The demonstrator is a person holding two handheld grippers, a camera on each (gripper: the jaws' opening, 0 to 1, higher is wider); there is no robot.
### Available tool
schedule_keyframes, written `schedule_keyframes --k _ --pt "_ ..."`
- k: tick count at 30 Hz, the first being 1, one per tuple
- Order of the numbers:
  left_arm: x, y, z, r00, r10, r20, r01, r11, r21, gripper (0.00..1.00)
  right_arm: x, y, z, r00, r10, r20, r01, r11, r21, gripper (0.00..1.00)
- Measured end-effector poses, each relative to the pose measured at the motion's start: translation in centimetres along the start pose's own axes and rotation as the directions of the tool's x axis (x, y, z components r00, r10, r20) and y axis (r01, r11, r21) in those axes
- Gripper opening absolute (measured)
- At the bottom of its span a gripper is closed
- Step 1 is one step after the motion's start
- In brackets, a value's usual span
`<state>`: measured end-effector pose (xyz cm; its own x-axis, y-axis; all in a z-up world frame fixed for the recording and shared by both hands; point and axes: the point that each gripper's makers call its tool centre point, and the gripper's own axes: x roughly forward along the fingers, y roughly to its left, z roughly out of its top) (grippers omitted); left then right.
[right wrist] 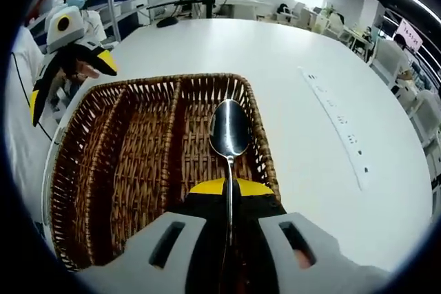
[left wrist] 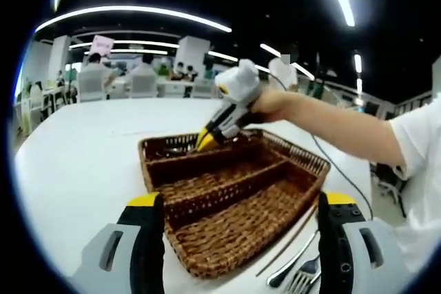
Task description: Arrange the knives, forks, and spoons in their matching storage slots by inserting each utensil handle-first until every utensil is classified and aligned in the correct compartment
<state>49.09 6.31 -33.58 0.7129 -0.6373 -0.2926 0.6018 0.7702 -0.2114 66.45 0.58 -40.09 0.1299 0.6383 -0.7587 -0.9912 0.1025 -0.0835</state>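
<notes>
Your basket is woven wicker, brown and rough, with a ribbed weave running along its walls and dividers and a slight sheen on the strands. The spoon you hold is polished metal, its bowl mirror-bright and smooth. Beside the basket's near corner in the left gripper view, the fork and the handle next to it show the same shiny metal. The table looks smooth, white and matt. Your right gripper has glossy yellow tips on black, with a matt grey plastic body; your left gripper looks alike.
</notes>
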Motion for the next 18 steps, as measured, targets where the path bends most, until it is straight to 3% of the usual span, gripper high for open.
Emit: schedule_keyframes --k 18 --pt "-0.26 -0.06 -0.54 1.0 0.007 -0.011 -0.007 1.0 -0.001 0.92 0.86 0.27 -0.86 1.0 0.023 -0.019 -0.024 0.999 -0.037 0.04"
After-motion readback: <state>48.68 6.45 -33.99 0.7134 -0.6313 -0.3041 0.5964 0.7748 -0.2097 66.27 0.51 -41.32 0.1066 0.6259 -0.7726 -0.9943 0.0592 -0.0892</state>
